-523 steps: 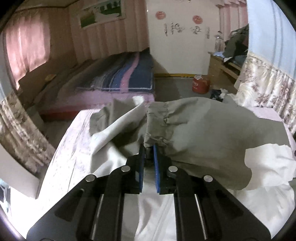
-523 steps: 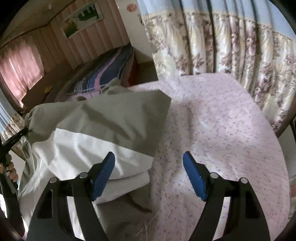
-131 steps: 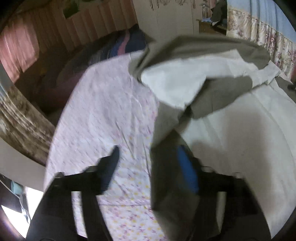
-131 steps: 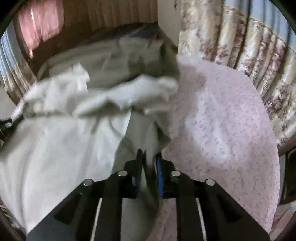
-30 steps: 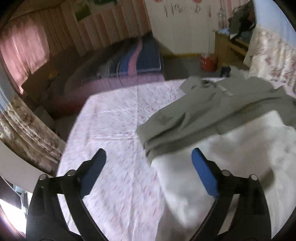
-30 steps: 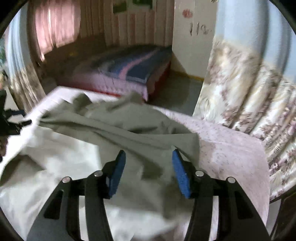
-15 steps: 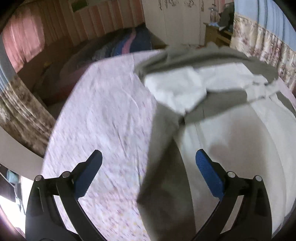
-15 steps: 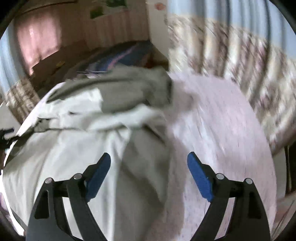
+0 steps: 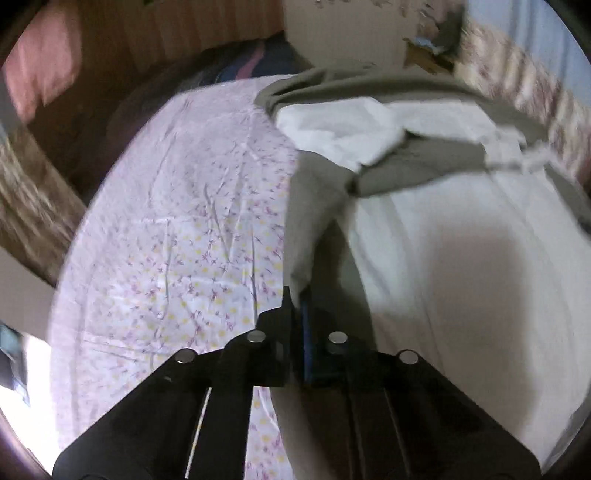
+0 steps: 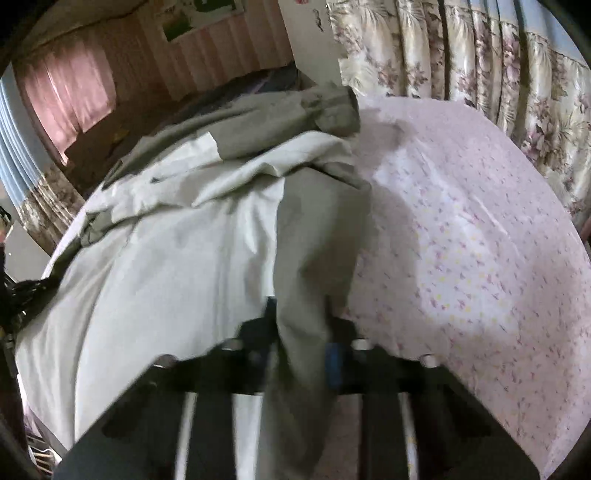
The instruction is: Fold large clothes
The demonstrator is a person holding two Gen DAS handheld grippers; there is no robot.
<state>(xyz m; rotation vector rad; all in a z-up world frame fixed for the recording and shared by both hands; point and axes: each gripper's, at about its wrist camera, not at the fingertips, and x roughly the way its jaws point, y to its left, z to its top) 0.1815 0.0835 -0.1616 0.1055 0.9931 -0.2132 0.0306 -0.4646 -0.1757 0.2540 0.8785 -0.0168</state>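
Note:
A large garment, olive-grey outside with a white lining point(image 9: 461, 258), lies spread on a bed with a pink flowered sheet point(image 9: 177, 229). My left gripper point(image 9: 297, 295) is shut on the garment's olive near-left edge point(image 9: 306, 221), low over the sheet. In the right wrist view the same garment point(image 10: 177, 251) covers the left half of the bed. My right gripper point(image 10: 301, 325) is closed on an olive strip of its near-right edge point(image 10: 317, 229). The sleeves lie folded across the far part point(image 10: 280, 110).
Flowered curtains point(image 10: 480, 62) hang close along the bed's right side. A second bed with a striped cover point(image 9: 236, 70) stands beyond. A white door point(image 9: 343, 29) is at the back. Bare sheet point(image 10: 480, 229) shows to the garment's right.
Half a second ago both grippers were open above the garment's near edge. Now both have dropped and closed on the olive fabric, left on the left edge, right on the right edge.

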